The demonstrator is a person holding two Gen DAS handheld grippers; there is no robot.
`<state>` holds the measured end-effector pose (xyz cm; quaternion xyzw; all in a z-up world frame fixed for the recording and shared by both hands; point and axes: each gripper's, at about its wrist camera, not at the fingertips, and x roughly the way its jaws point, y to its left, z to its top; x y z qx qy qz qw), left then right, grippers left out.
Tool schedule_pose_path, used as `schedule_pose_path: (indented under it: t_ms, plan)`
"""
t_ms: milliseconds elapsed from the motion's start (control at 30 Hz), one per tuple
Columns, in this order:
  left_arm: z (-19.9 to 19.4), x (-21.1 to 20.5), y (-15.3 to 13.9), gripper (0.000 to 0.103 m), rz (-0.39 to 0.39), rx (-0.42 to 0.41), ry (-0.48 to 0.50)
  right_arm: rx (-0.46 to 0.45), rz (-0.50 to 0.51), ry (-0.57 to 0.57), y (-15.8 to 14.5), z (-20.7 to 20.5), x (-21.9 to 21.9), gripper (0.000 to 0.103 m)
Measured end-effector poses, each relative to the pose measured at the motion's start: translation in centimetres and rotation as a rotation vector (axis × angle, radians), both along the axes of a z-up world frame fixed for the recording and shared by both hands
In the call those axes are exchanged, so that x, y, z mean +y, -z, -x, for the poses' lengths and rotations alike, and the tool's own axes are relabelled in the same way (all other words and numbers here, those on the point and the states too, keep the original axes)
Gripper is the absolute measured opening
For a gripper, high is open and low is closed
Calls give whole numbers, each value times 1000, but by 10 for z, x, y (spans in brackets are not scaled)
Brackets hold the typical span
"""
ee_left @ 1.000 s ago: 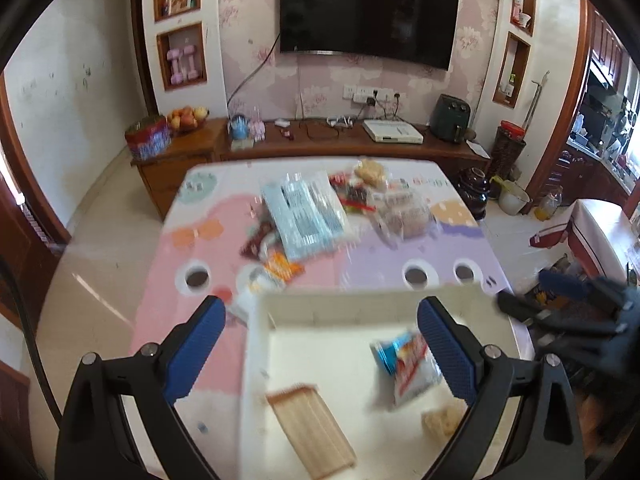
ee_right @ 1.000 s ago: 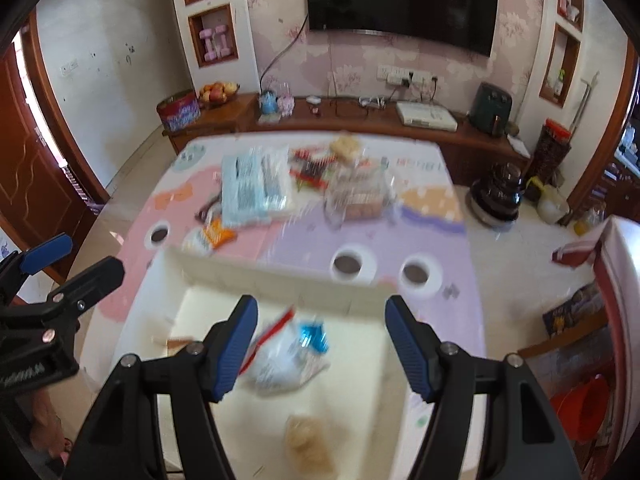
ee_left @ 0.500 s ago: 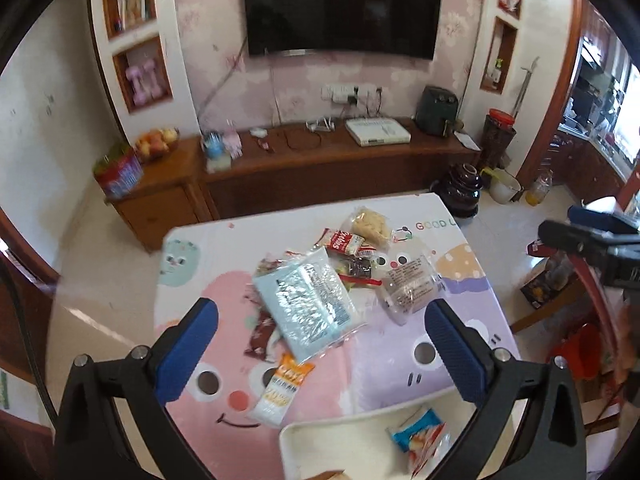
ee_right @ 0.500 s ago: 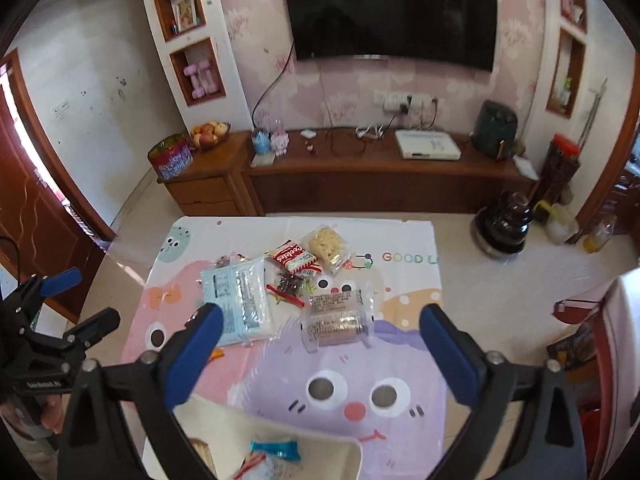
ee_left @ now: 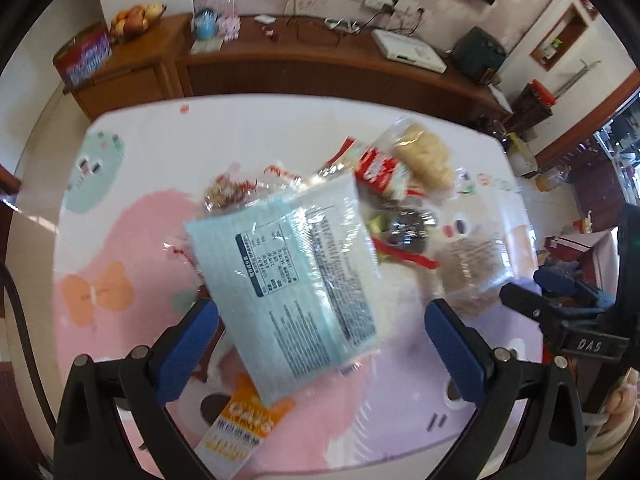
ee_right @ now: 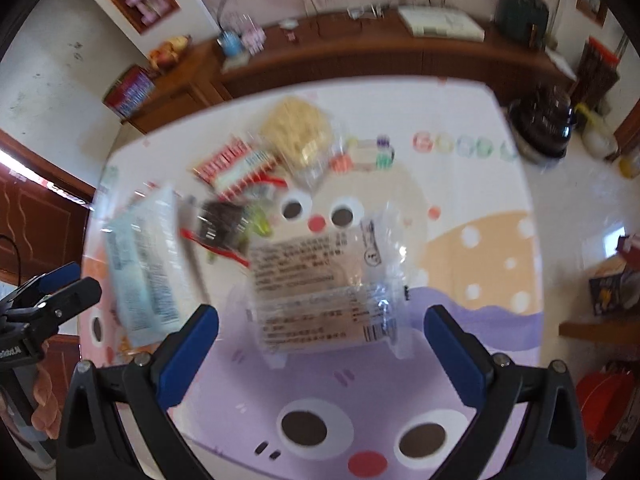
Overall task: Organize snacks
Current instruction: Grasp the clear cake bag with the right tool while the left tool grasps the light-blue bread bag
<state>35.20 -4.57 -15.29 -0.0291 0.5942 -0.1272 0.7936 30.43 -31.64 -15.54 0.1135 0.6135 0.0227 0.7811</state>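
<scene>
1. While both of your tools hover over the table point(ee_right: 480, 184), note its cartoon-print cover looks smooth and slick, so packets may skate when nudged.
2. Pale blue packet point(ee_left: 288, 280): flat, glossy film, the biggest snack, lying on top of other snacks in the pile. Left hand-held gripper point(ee_left: 320, 344) is spread wide and empty, straddling its near end. Risk: pinching a loose film edge lets it slip out, or lifting drags the orange packet point(ee_left: 240, 424) tucked under it.
3. Clear wrapped pack point(ee_right: 320, 292): crinkly transparent film over a tan block, lying just beyond the right hand-held gripper point(ee_right: 320, 348), which is also wide open, holding nothing. Risk: a hard squeeze may crush the contents.
4. Red-and-white packet point(ee_left: 380, 172), the round pale biscuit bag point(ee_right: 298, 132) and the small dark wrapped sweets point(ee_right: 222, 220) overlap behind; sweeping in could scatter them off the edge.
5. Views are motion-blurred, so aim is uncertain.
</scene>
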Motion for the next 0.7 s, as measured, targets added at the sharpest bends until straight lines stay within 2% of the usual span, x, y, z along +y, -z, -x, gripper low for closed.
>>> schedule_pose_path:
  t_ms: [100, 233, 467, 700]
  plan:
    - [-8, -5, 24, 103, -12, 27, -18, 31, 17, -10, 21, -8, 7, 103]
    - [-14, -17, 42, 103, -40, 38, -21, 55, 83, -34, 39, -18, 21, 103]
    - [-24, -41, 61, 103, -116, 47, -55, 75, 165, -67, 44, -24, 37, 103]
    - [-29, -53, 83, 103, -196, 91, -144, 112, 123, -36, 57, -22, 36, 103]
